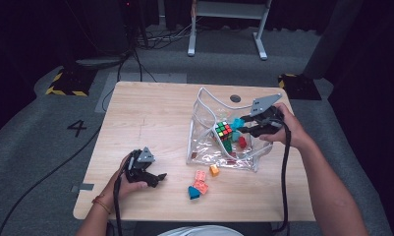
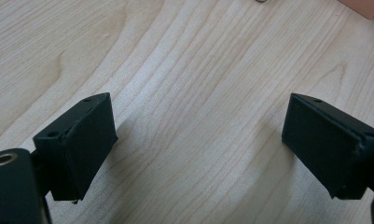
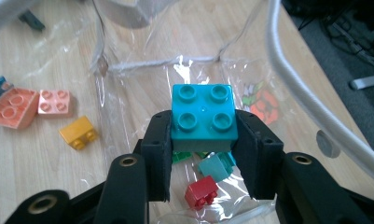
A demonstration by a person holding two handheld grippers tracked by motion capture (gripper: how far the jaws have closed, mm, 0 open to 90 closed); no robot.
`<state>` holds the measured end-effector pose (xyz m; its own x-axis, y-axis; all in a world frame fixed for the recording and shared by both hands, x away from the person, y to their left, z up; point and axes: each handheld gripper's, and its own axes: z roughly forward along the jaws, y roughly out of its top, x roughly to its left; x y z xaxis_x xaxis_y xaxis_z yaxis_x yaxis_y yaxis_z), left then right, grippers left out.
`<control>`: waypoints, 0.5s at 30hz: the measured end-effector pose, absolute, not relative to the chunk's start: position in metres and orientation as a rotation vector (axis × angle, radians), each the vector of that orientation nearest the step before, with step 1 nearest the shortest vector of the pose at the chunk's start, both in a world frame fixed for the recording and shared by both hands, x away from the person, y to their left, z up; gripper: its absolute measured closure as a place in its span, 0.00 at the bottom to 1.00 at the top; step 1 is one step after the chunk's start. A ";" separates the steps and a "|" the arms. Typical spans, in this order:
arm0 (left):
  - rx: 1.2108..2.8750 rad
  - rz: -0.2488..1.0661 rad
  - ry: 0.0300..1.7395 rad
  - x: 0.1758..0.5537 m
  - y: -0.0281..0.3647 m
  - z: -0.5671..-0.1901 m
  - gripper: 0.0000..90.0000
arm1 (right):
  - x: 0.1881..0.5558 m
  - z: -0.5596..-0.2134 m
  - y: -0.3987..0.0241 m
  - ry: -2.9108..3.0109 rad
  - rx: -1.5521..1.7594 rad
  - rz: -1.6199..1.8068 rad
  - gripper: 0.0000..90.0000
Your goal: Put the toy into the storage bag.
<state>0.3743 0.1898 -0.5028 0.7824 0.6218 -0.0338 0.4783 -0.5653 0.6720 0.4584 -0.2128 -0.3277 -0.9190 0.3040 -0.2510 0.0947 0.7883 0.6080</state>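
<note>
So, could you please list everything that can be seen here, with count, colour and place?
Table: one, light wood, centre.
Clear bag: one, transparent with white edging, on table's right half.
Puzzle cube: one, multicoloured, inside bag.
Teal brick: one, clamped in right gripper above bag.
Red brick: one, inside bag.
Green brick: one, inside bag.
Orange-yellow brick: one, on table beside bag.
Pink bricks: two, near front.
Blue piece: one, beside them.
Left gripper: black, open, resting on table.
Right gripper: black, over bag.

One cube [image 1: 224, 130], one pouch [image 1: 203, 105], two hand-held grippers [image 1: 157, 178].
</note>
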 end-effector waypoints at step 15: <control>2.281 0.269 0.812 0.374 0.190 -0.503 0.11 | 0.487 -0.339 -0.182 2.772 0.343 0.511 0.66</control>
<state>0.3743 0.1899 -0.5028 0.7826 0.6216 -0.0338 0.4782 -0.5656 0.6718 0.4872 -0.1823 -0.3390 -0.9261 0.2842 -0.2480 0.1772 0.9082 0.3791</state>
